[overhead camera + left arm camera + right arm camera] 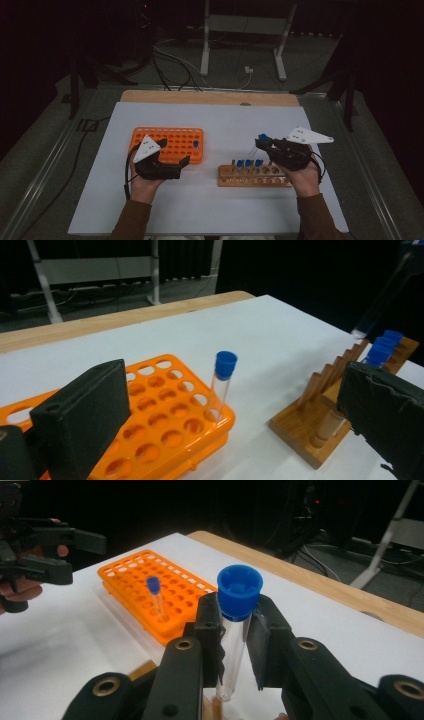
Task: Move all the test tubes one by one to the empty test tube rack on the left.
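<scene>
Clamping a blue-capped tube (233,645), right hand-held gripper (235,645) holds it upright, clear above the wooden rack (255,176). Left hand-held gripper (172,164) hovers with jaws spread, nothing between them, at the orange rack (170,142). One capped tube (220,385) stands there. Tabletop (225,120) white.

No legible text or labels anywhere

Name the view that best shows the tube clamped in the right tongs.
Right gripper view: the held tube stands close up between the right tongs. High view shows its blue cap; left gripper view a dim, blurred streak.
</scene>
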`<state>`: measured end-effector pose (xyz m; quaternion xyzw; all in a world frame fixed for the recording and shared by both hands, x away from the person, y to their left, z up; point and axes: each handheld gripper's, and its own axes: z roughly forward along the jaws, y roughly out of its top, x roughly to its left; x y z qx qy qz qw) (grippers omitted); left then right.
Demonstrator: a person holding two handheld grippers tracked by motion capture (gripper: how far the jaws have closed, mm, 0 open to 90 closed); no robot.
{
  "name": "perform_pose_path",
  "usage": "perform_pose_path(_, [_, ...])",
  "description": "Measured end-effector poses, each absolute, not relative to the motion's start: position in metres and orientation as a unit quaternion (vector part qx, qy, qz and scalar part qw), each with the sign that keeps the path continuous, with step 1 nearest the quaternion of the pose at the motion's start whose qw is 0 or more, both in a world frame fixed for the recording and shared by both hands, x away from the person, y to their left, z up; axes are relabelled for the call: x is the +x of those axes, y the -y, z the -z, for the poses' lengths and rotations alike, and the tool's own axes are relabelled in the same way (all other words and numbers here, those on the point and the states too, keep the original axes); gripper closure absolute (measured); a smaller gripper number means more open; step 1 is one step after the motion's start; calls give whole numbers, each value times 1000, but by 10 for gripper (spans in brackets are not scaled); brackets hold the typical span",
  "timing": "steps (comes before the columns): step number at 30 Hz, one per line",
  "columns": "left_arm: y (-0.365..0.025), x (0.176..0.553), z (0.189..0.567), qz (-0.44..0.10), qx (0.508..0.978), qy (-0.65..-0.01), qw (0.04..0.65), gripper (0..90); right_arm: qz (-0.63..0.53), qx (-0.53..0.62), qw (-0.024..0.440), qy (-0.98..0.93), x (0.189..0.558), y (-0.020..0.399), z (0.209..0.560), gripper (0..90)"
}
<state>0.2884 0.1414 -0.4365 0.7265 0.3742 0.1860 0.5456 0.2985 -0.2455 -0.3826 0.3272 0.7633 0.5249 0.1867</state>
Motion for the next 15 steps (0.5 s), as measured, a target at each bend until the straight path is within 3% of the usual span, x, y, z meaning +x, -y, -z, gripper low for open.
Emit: perform_pose_path(15, [-118, 285, 428, -172, 742, -347, 547, 53, -527, 299, 152, -780, 311, 190, 380, 769])
